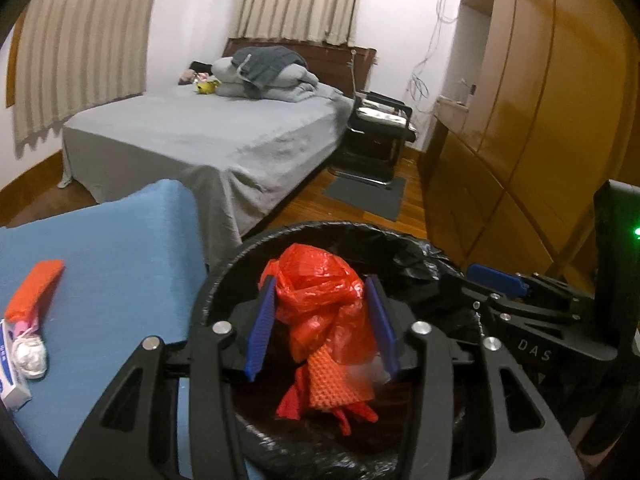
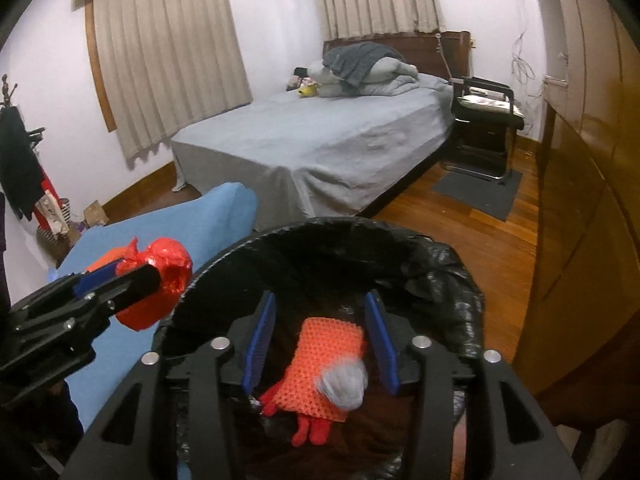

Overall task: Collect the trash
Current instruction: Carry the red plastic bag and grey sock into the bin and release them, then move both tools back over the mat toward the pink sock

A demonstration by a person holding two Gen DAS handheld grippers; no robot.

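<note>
Bin (image 2: pixel 452 276) liner hides its depths; left gripper (image 1: pixel 324 320) clamps a red plastic bag (image 1: pixel 320 296), right gripper (image 2: pixel 320 336) gapes over blurred grey wad (image 2: pixel 344 384).

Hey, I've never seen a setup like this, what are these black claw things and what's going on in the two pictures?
They are two hand-held grippers, one in each of a person's hands, each with a camera looking out along its blue fingers. In the left camera's picture, the left gripper holds a crumpled red plastic bag over a bin lined with a black bag. In the right camera's picture, the right gripper hangs open over the same bin, empty. Inside lie an orange mesh pad and a grey wad. Beside the bin is a blue surface with an orange packet and a white box.
</note>
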